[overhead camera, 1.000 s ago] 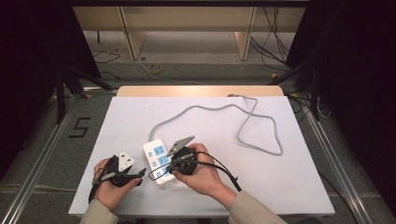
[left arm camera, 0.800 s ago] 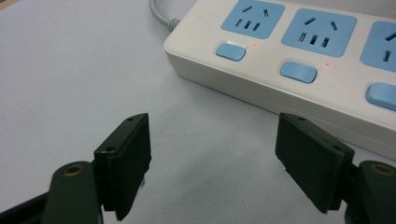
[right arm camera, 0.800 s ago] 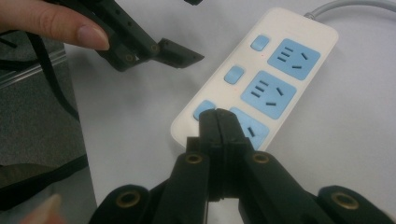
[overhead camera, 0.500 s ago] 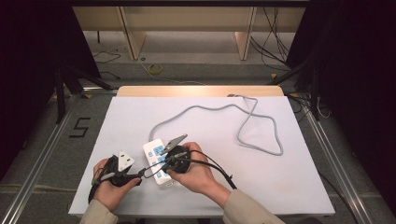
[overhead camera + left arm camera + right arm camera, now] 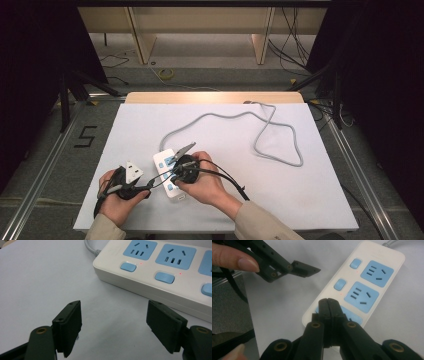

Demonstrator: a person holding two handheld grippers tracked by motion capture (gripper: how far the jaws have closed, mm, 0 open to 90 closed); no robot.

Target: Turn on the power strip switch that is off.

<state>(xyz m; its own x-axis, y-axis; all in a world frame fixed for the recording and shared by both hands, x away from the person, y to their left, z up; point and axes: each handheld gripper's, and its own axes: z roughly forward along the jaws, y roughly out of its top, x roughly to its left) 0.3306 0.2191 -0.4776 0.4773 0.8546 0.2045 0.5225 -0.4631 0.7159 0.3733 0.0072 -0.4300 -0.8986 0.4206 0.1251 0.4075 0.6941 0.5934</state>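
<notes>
White plastic power strip with pale blue sockets and blue rocker switches lies flat on the white tabletop sheet, between the two hands. Right gripper: black jaws pressed together, nothing between them, tips poised over the strip's near end, at the third switch (contact itself not discernible). In the high view the right gripper sits above the strip's middle. Left gripper: jaws spread wide, empty, bare sheet between them; the strip's long side lies just ahead and to the right of its jaws, apart from them. In the high view the left gripper rests just left of the strip. Small red indicator dots glow beside two switches. Grey round cable leaves the strip's far end and loops away beyond both grippers.
</notes>
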